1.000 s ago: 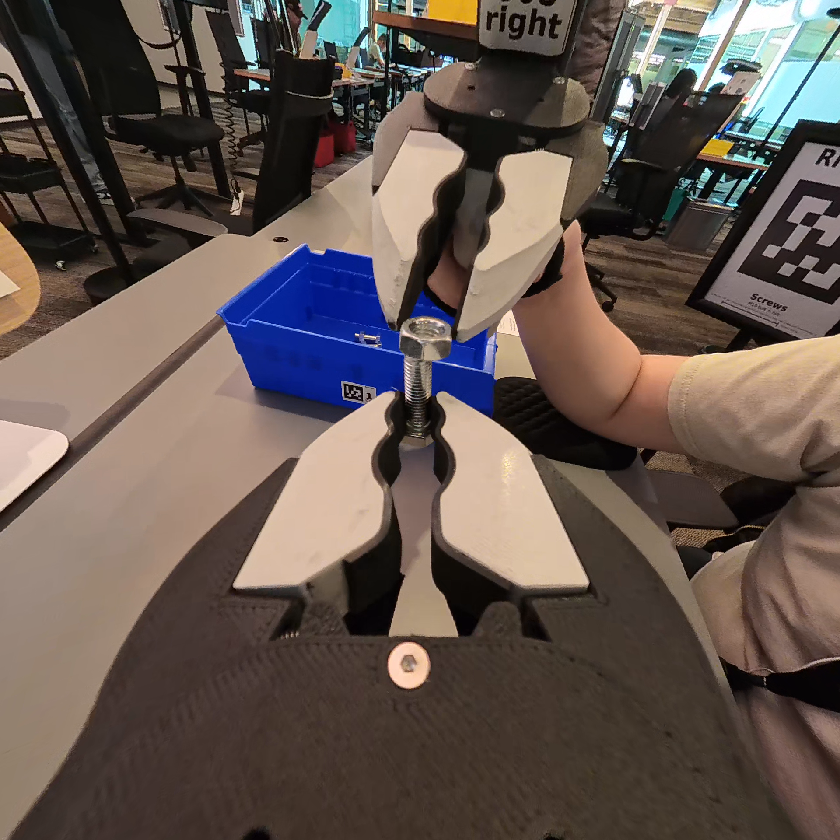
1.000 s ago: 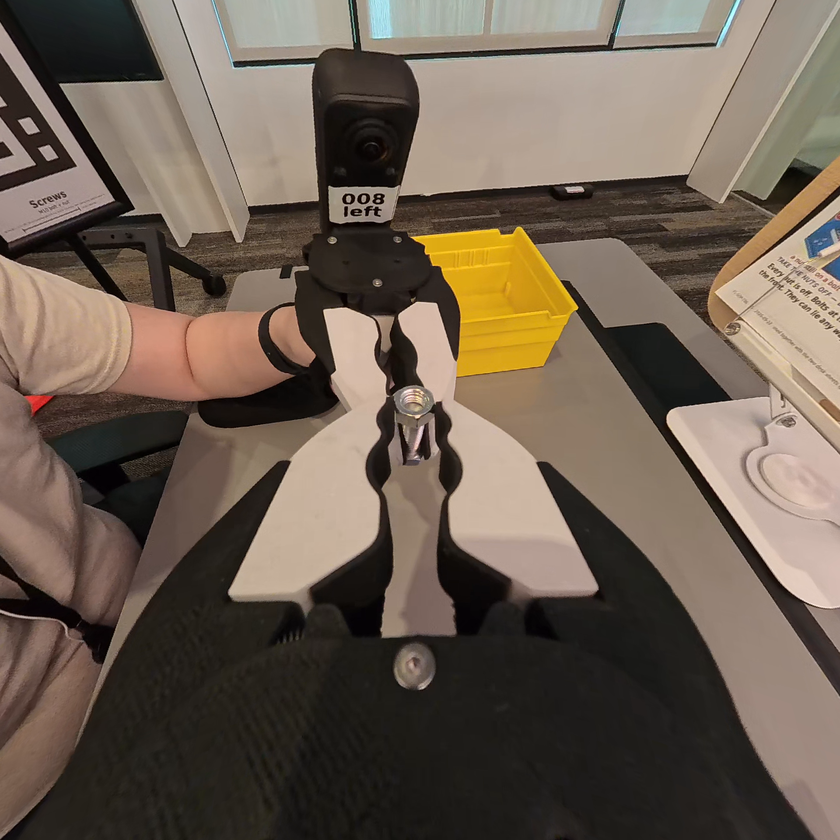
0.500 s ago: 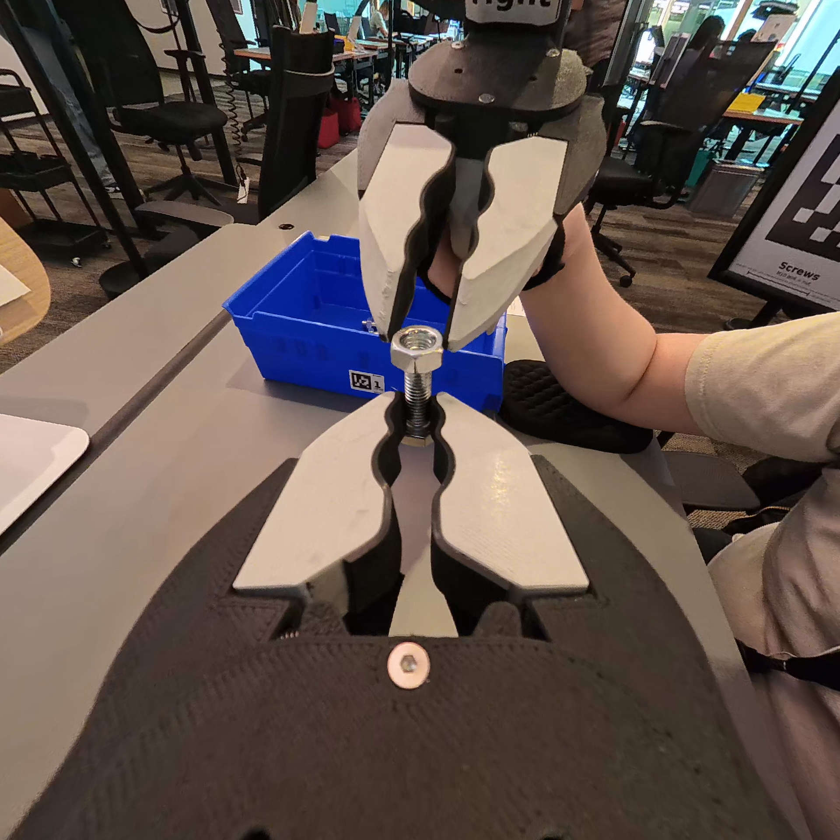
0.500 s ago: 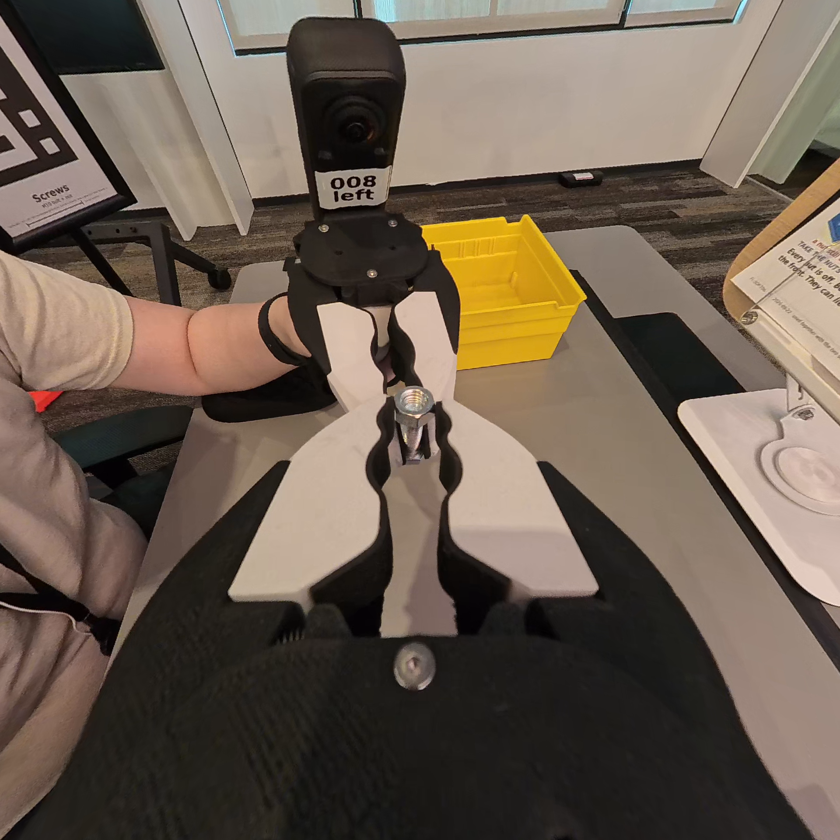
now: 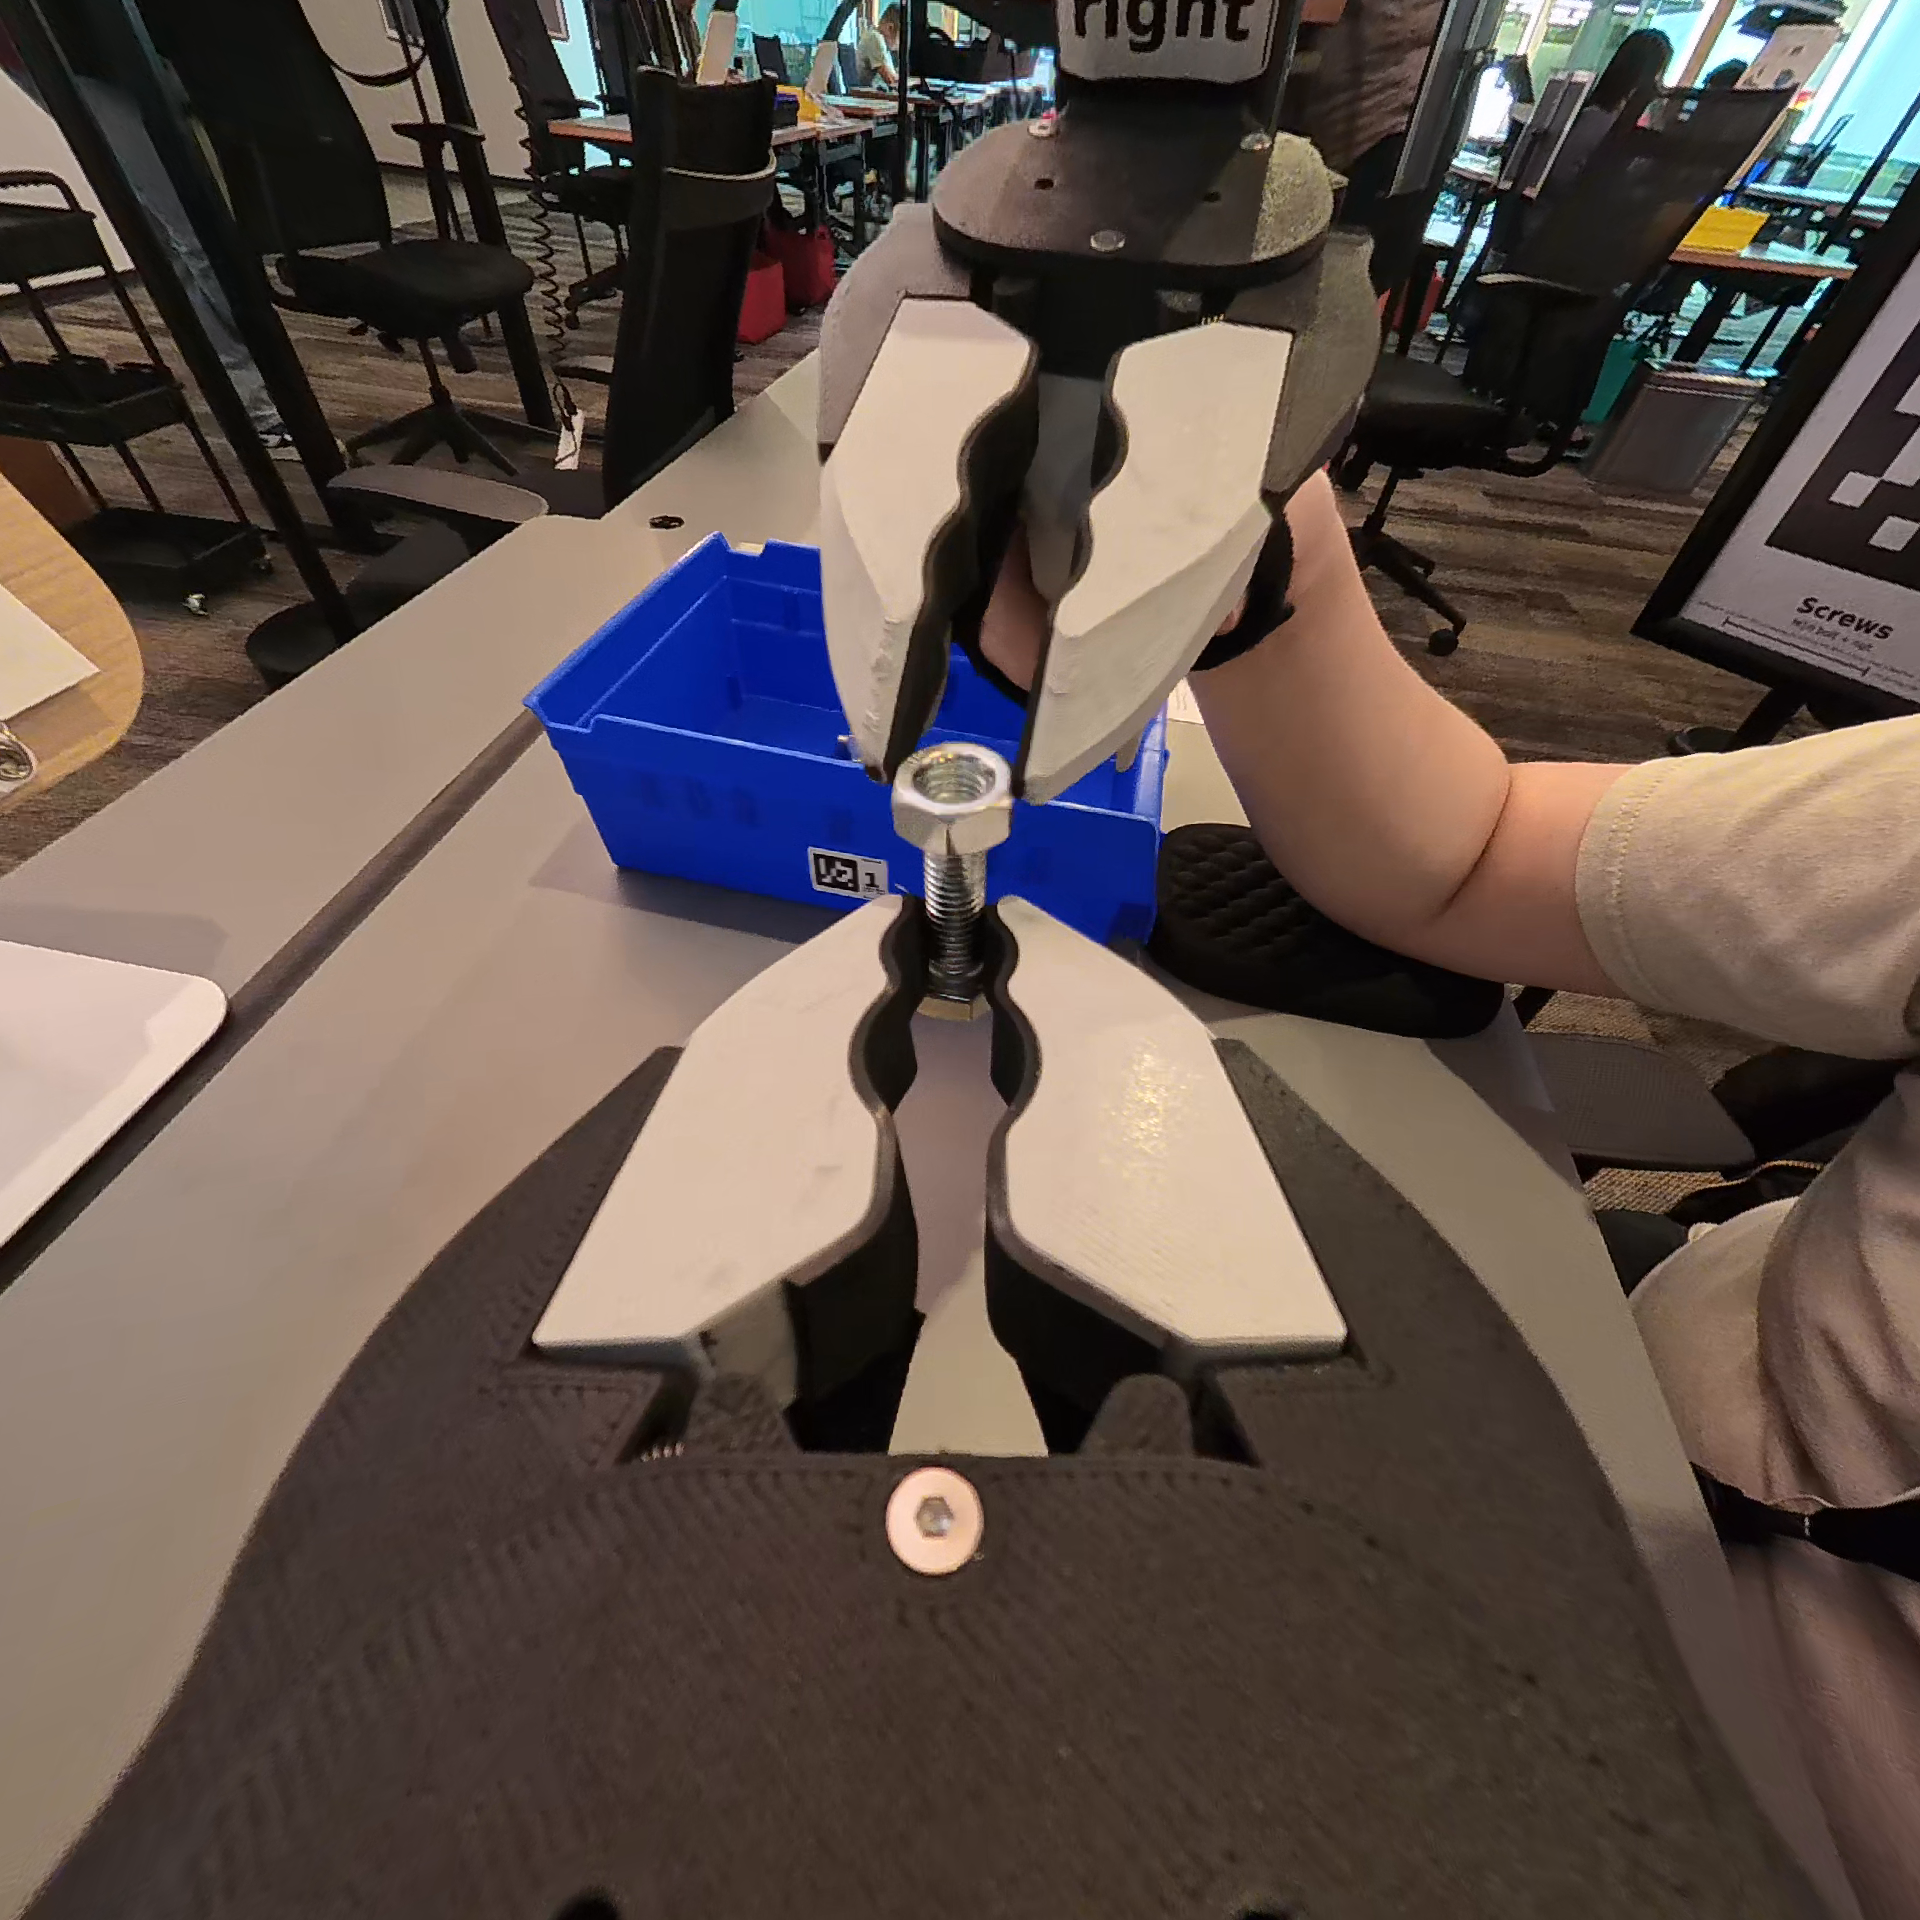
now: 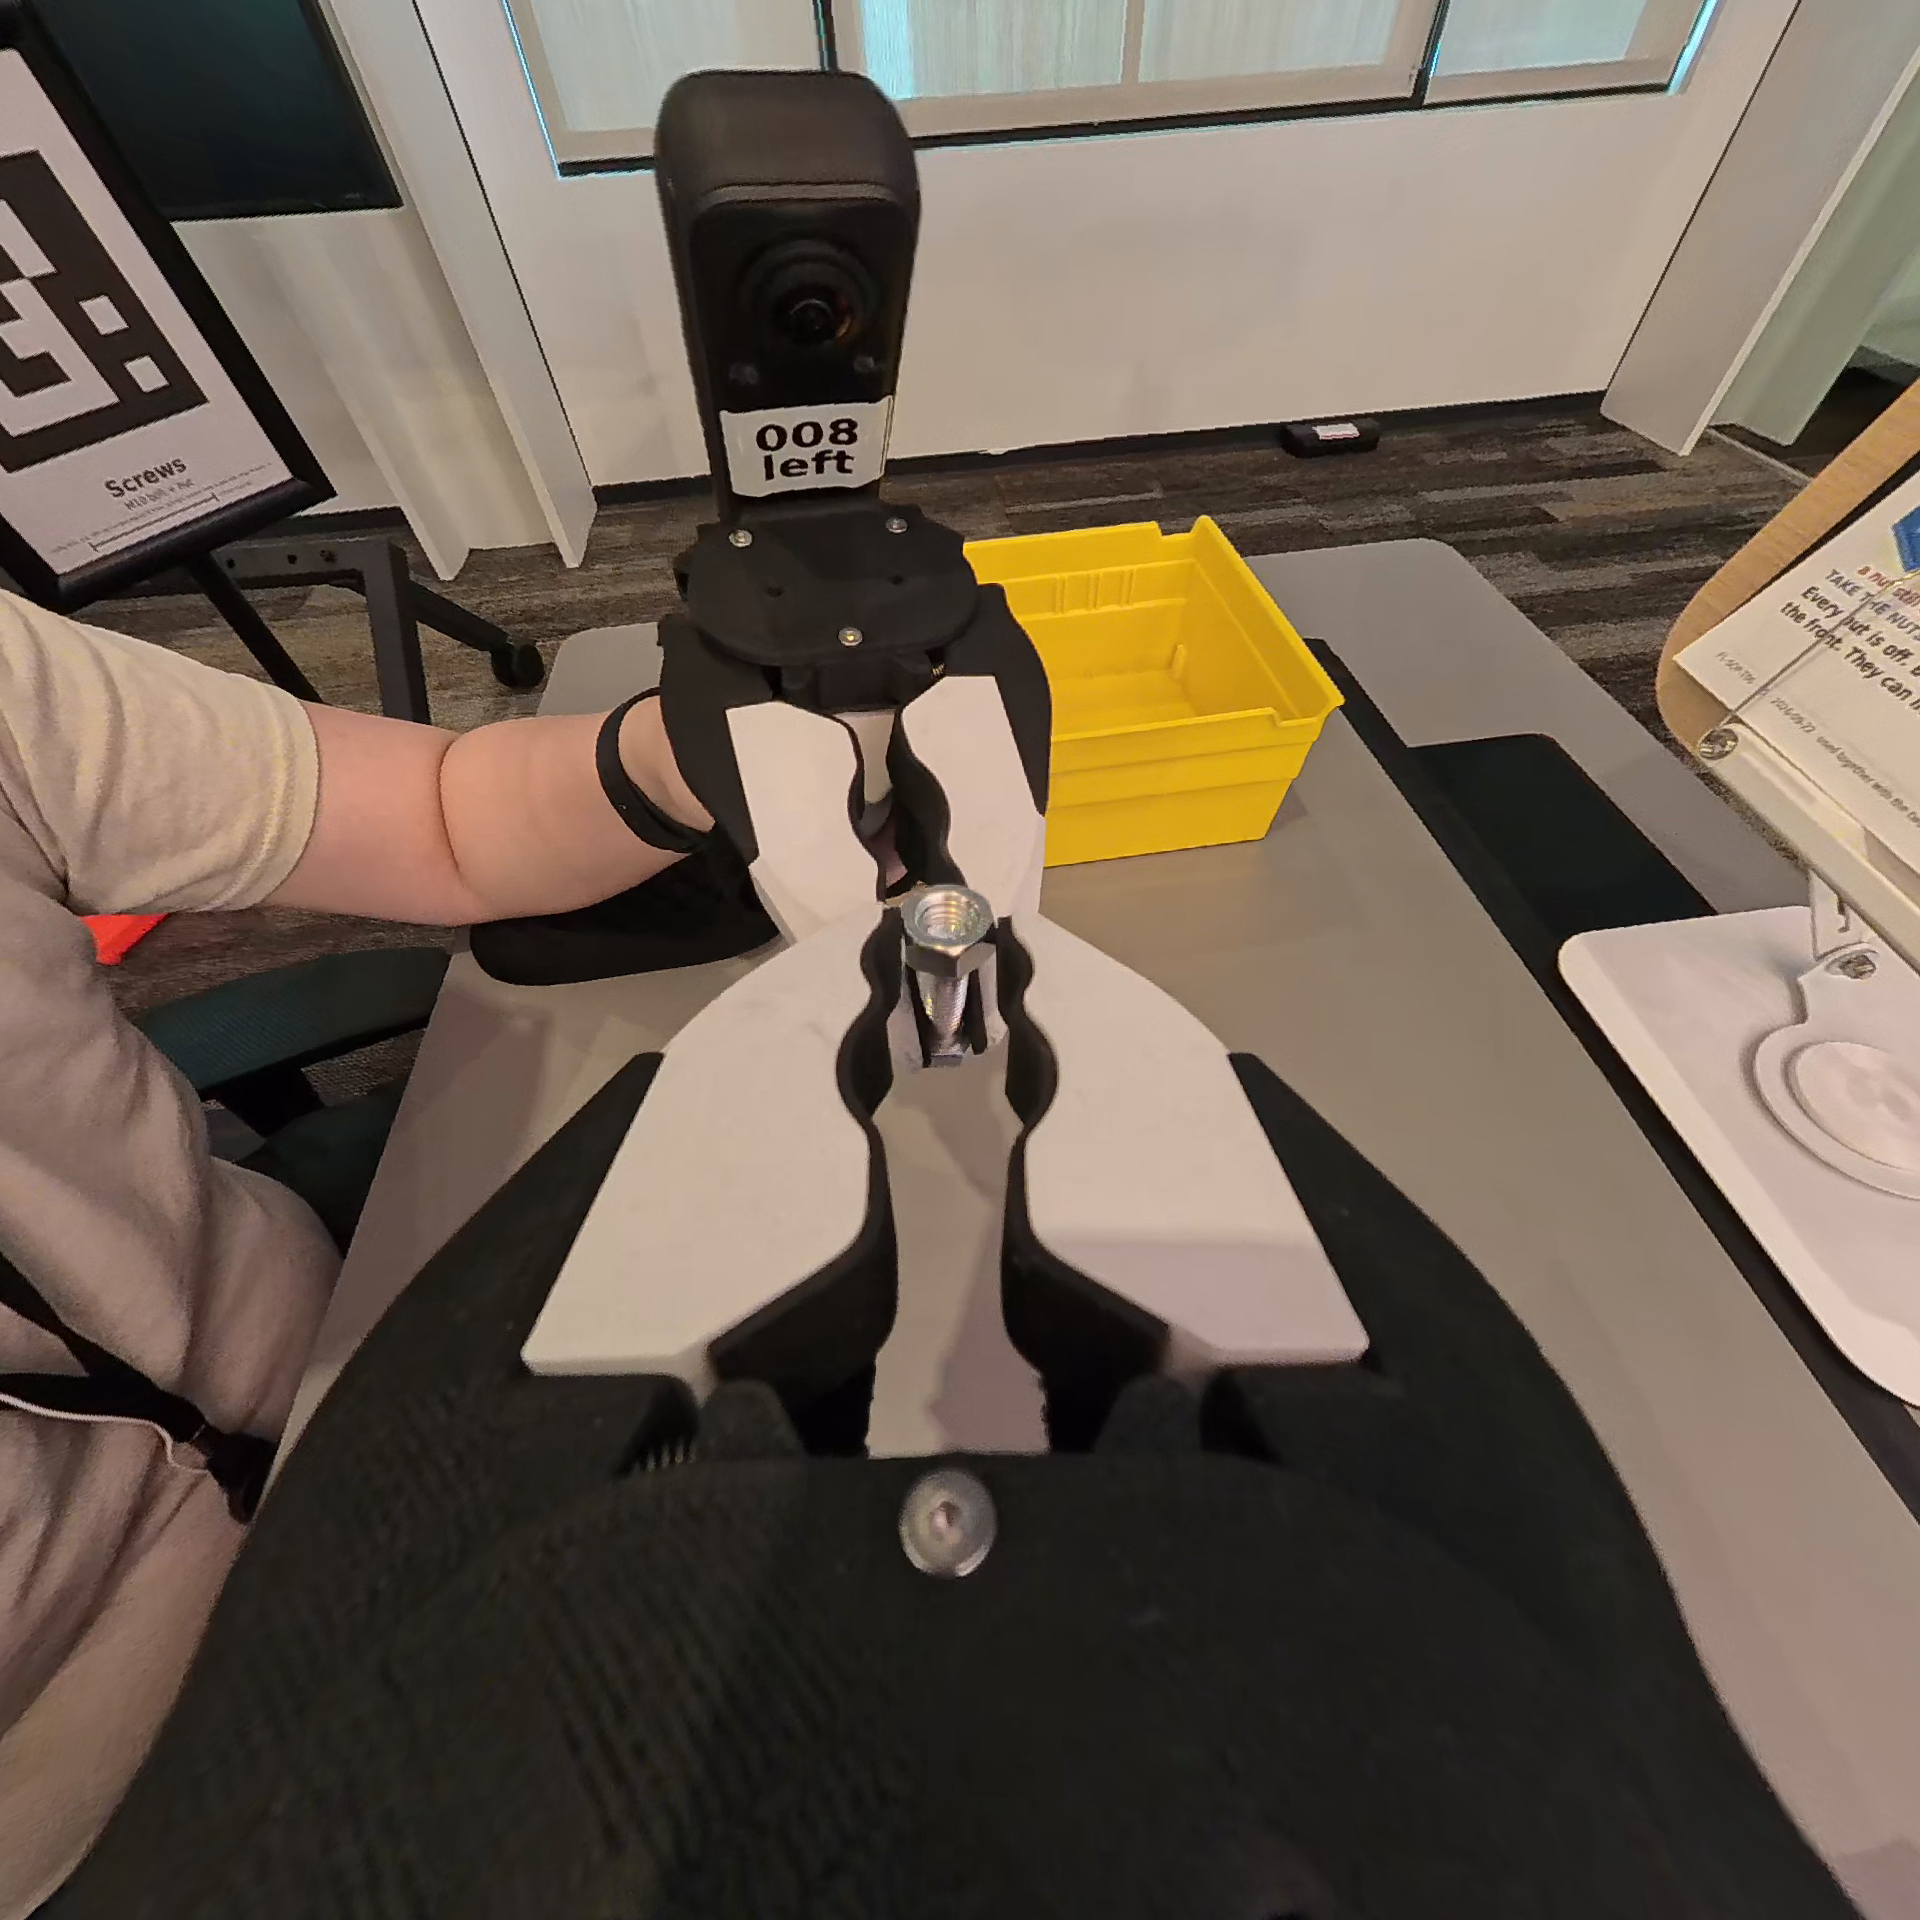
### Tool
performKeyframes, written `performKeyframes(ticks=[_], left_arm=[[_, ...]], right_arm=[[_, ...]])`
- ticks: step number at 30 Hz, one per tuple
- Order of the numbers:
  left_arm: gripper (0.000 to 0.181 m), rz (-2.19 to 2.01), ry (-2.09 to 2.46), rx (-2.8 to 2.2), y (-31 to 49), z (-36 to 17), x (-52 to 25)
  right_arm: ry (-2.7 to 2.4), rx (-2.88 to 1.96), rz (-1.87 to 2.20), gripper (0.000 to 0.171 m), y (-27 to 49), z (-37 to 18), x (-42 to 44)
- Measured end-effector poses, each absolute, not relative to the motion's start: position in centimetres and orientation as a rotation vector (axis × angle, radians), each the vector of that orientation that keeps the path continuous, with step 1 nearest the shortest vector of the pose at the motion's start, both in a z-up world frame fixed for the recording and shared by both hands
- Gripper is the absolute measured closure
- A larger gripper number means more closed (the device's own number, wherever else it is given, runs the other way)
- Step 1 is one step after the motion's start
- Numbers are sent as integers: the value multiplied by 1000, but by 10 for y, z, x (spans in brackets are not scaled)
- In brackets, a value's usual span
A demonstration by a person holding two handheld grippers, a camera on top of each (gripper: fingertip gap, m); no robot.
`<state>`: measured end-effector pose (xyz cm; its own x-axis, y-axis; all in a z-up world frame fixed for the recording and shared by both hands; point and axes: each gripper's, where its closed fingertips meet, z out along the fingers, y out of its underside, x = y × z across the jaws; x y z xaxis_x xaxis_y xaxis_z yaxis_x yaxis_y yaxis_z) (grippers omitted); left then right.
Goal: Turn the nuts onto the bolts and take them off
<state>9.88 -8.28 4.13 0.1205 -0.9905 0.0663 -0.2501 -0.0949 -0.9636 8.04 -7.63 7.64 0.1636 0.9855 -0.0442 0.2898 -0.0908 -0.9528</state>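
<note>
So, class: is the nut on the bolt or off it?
On. The nut sits at the tip of the bolt, whose thread runs down into the left gripper.

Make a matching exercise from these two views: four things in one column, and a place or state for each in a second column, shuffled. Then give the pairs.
Things
1. nut
2. bolt
3. blue bin
4. yellow bin

Place or state
A. empty, on the table behind the left hand-held gripper
B. gripped at its shank by the left hand-held gripper, upright
C. between the fingertips of the right hand-held gripper, at the bolt's top end
D. on the table behind the right hand-held gripper, a small tag on its front wall

Pairs: 1-C, 2-B, 3-D, 4-A
</note>
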Motion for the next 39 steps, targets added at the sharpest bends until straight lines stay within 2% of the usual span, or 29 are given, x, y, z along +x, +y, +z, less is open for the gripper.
performKeyframes(ticks=[39], left_arm=[[172,-1027,1248,-1515,-78,44,95]], right_arm=[[-1298,-1534,944,152,-81,79,84]])
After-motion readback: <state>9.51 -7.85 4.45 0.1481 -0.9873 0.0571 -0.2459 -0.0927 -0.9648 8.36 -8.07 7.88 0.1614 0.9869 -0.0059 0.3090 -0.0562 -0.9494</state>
